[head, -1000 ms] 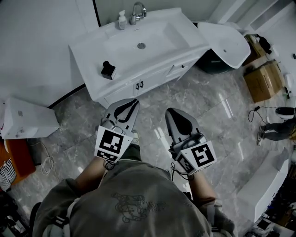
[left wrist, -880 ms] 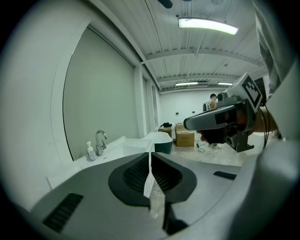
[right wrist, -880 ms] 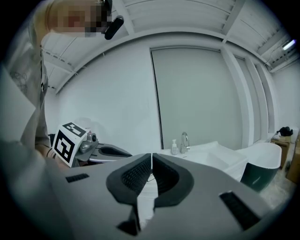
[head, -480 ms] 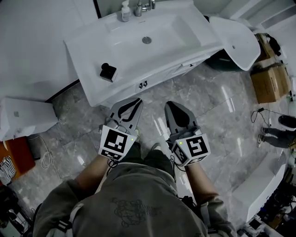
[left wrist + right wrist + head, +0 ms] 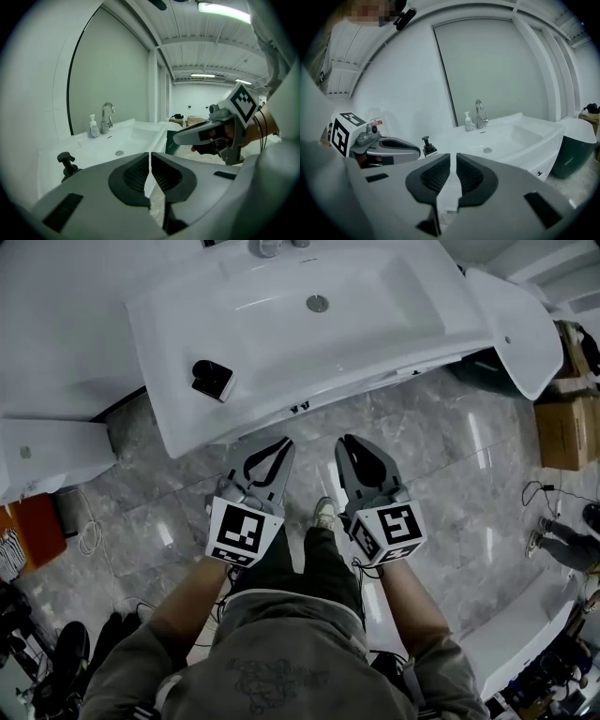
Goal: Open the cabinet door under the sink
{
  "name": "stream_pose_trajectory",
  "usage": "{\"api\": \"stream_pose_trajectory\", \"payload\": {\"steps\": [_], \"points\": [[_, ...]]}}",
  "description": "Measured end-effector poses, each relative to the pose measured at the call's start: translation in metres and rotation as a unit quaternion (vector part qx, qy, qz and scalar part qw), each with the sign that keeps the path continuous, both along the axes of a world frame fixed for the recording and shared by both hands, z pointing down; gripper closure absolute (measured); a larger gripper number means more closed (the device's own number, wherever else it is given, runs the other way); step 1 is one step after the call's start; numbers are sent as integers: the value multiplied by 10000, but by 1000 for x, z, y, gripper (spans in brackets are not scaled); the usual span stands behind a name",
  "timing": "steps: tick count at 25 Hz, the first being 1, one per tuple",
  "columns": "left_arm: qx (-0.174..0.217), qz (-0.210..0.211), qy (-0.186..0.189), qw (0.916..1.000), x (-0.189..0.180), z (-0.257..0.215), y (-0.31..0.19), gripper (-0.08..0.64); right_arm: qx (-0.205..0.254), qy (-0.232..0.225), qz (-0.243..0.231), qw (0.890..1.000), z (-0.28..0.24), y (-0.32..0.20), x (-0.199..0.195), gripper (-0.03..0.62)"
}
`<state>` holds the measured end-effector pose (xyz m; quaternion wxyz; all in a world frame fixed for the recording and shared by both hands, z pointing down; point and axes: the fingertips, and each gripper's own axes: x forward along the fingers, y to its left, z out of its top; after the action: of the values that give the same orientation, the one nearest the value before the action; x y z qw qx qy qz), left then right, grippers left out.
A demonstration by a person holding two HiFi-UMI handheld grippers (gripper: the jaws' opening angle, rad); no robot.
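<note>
While the two grey plastic claws, left gripper (image 5: 272,448) and right gripper (image 5: 354,448), hang with ribbed jaws together on nothing, two dark knobs (image 5: 300,408) mark the cabinet door (image 5: 544,169), seemingly closed, under the glossy white rectangular sink (image 5: 281,324); one black pump bottle (image 5: 213,380) sits on its rim.

No legible words, brand names or numbers appear in any view. The left gripper (image 5: 270,446) carries a left marker cube (image 5: 246,532) whose faces bear black-and-white square code patterns, not letters. The right gripper (image 5: 352,444) carries a right marker cube (image 5: 394,531) with a different pattern of the same kind. The person's sweatshirt (image 5: 281,652) shows a faint line print that cannot be read. In the right gripper view, a small red tag (image 5: 376,123) on the left gripper is too small to read.
</note>
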<state>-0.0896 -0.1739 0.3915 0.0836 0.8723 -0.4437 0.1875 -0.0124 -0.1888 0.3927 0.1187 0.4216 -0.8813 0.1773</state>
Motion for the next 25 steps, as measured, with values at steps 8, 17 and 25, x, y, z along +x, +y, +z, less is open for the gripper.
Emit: {"api": "stream_pose_trajectory", "payload": {"steps": [8,17,25], "points": [[-221,-269,7,9994,13,75,-27,532,-174,84,-169,9997,89,-43,-4,558],[-305,-672,23,9973,18,148,-47,532,-423,257,-302,9983,196,-71,-9,517],[-390,-1078,82,9934,12,210,-50,532,-481,453,-455,9968,283,-95,-22,502]]}}
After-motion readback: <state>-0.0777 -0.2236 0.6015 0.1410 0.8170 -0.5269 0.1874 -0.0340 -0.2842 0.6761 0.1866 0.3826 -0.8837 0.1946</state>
